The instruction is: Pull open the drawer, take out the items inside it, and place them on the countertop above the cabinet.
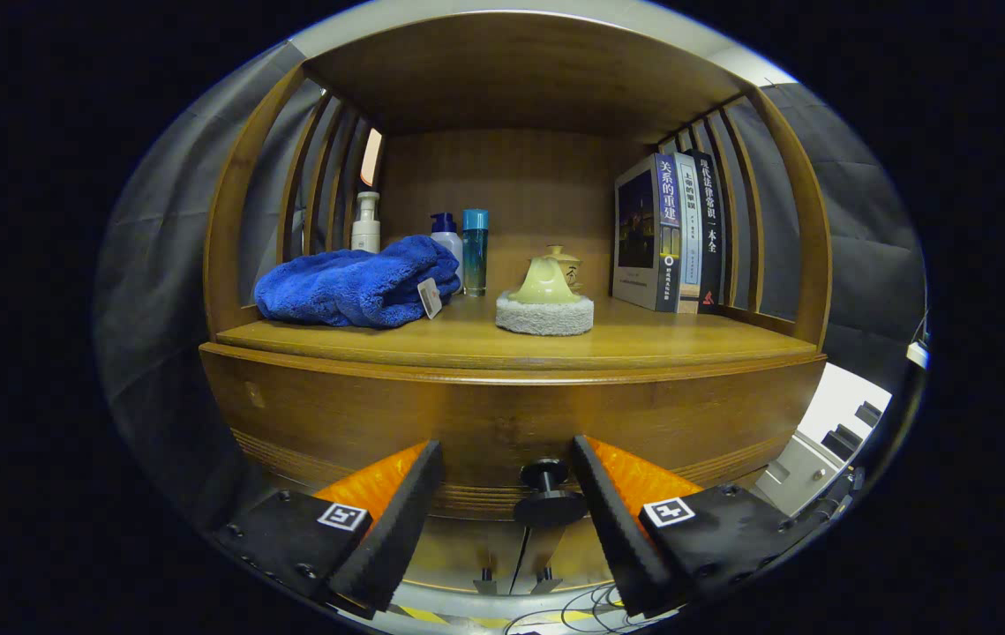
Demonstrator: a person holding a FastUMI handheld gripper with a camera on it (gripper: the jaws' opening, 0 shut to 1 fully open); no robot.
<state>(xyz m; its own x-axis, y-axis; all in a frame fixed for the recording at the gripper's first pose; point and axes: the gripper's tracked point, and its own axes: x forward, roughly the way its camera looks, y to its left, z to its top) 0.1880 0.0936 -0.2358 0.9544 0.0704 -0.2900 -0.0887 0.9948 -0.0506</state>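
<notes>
- One drawer knob (548,494) sits between the gripper (506,494) fingers, nearer the right one; fingers apart, neither pressing on it, likely lined up to close on it for a pull.
- Drawer front (502,423) looks flush w/ the cabinet, i.e. shut; contents hidden, can't count them.
- Shut drawer fits two stages: not pulled out so far, or pushed back after emptying. Can't tell which.
- Countertop (643,339) above the drawer carries: 1 blue towel (352,287) at left, heaped; 3 bottles (474,251) behind it by the back wall; 1 pale lidded cup (546,282) on a grey round pad (544,316), centre; approx 3 books (670,234) upright vs the right slats.
- Whether any of these came from the drawer: can't tell.
</notes>
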